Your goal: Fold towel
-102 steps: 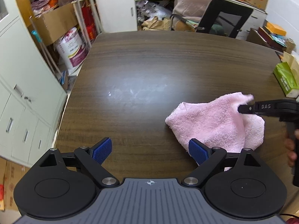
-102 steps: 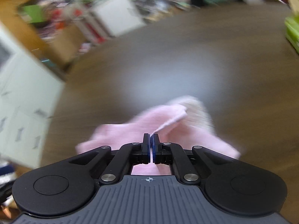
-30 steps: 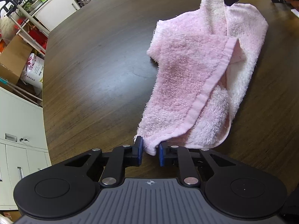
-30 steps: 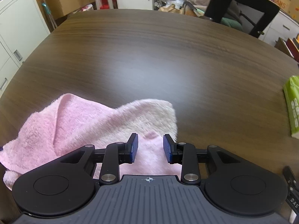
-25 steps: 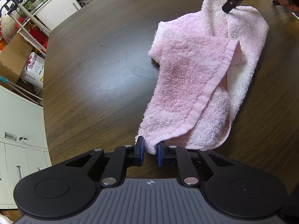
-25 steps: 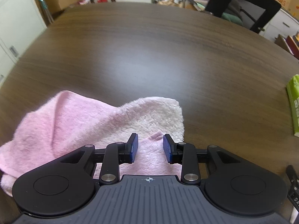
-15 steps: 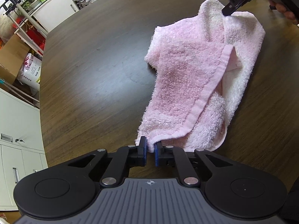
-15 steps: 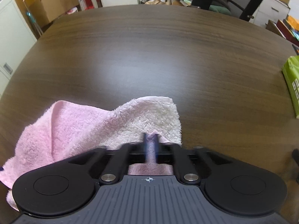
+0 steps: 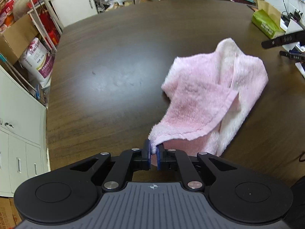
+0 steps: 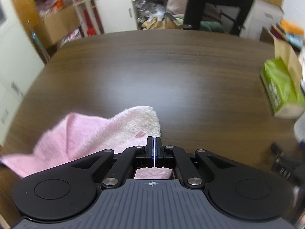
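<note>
While both grippers pinch, notes run near to far:

Left gripper (image 9: 153, 153): blue pads drawn close on a corner of the towel (image 9: 207, 99); the corner sits between them, lifted off the wood.
Right gripper (image 10: 153, 153): pads pressed nearly flat together, a thin pale line of cloth between; pink fabric shows under the linkage, so it grips the towel (image 10: 99, 133) edge.
Towel: pink, crumpled, part draped on the table (image 9: 118, 72), rising toward each grip; hemmed band folded over on top, paler underside showing at the right side and far peak in the left view.
Table: dark wood grain, glare patch mid-surface.
Green pack (image 10: 282, 93): near the table's right edge, well apart from the towel; brown paper bag (image 10: 287, 59) touching it behind.
Far side: black chair (image 10: 219, 9) at the table's far edge, white cabinets (image 10: 114, 11) and cardboard boxes (image 9: 17, 36) beyond. Right view blurred.
</note>
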